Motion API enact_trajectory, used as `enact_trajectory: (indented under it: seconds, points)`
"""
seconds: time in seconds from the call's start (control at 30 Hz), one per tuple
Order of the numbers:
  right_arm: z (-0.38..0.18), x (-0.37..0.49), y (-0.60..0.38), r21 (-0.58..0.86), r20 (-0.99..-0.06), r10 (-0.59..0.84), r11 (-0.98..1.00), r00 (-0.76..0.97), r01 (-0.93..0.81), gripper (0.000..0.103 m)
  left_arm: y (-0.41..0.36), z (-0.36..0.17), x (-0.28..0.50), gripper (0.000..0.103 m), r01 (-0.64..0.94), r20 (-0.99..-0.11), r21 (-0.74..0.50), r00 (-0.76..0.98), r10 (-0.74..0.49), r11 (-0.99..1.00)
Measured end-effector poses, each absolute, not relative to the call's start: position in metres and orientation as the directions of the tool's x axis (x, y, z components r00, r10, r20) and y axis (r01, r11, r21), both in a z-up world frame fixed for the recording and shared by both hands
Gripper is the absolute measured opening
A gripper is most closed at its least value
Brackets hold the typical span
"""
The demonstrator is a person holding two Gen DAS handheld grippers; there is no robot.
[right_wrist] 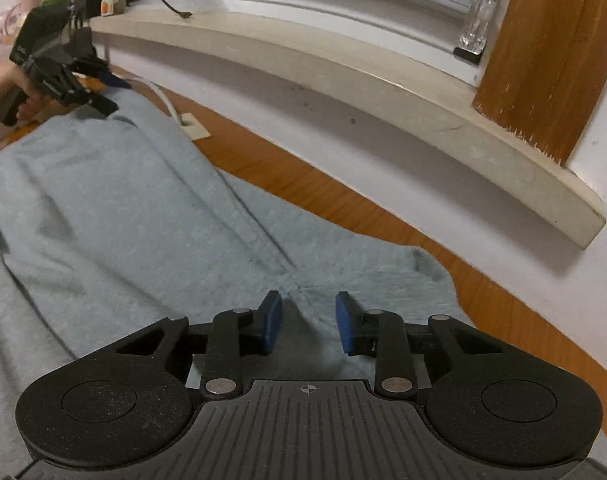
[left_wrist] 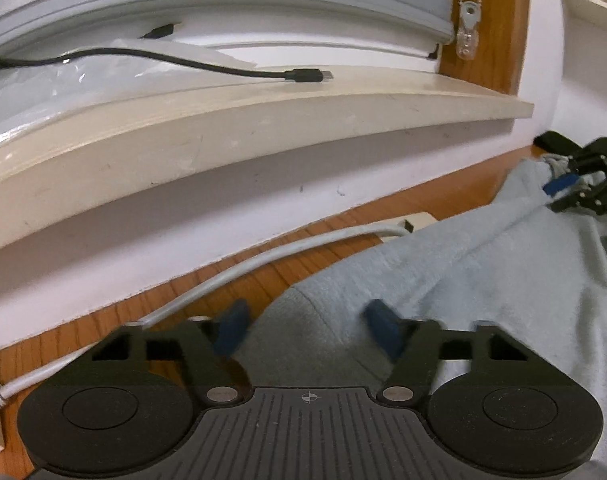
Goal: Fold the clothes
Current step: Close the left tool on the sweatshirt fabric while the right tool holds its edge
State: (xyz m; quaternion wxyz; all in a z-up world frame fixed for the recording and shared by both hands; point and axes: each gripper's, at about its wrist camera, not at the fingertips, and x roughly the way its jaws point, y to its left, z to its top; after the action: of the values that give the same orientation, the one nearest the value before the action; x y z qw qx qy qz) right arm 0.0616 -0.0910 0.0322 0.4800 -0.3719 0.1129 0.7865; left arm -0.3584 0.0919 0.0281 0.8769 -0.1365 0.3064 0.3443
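The pale blue garment runs off the left and bottom edges of the right wrist view, so its full shape cannot be told. The small items on the far end of the windowsill are too small to identify. In the left wrist view, the right tool is cut by the right edge

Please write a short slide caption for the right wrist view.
Right gripper open above a light blue garment on the wooden floor; left gripper at its far end.
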Motion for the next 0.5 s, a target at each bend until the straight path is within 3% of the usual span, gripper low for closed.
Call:
enact_trajectory:
  seconds: [0.13,0.17,0.23,0.27,0.33,0.4,0.5]
  points:
    - [0.031,0.058,-0.088,-0.243,-0.686,0.694,-0.503,-0.22,-0.83,0.029,0.09,0.031,-0.362,0.062,-0.684,-0.633,-0.047,0.584,0.508,0.728]
    - [0.031,0.057,-0.088,-0.26,-0.683,0.701,-0.495,-0.204,-0.829,0.015,0.09,0.032,-0.363,0.059,-0.686,-0.63,-0.054,0.587,0.508,0.726]
    - [0.034,0.056,-0.089,-0.284,-0.666,0.723,-0.475,-0.185,-0.833,0.007,0.088,0.033,-0.366,0.043,-0.694,-0.619,-0.059,0.589,0.519,0.717]
    - [0.036,0.055,-0.089,-0.296,-0.647,0.74,-0.463,-0.181,-0.835,0.006,0.088,0.034,-0.367,0.041,-0.701,-0.618,-0.061,0.586,0.525,0.71]
    - [0.042,0.056,-0.09,-0.318,-0.602,0.781,-0.426,-0.167,-0.847,0.005,0.086,0.038,-0.369,0.025,-0.707,-0.613,-0.058,0.582,0.534,0.705]
    - [0.05,0.057,-0.092,-0.33,-0.553,0.818,-0.388,-0.156,-0.861,0.005,0.081,0.042,-0.371,0.022,-0.711,-0.597,-0.048,0.583,0.551,0.701]
    - [0.055,0.059,-0.094,-0.318,-0.55,0.818,-0.392,-0.168,-0.863,0.005,0.072,0.049,-0.376,0.021,-0.704,-0.569,-0.052,0.603,0.558,0.708]
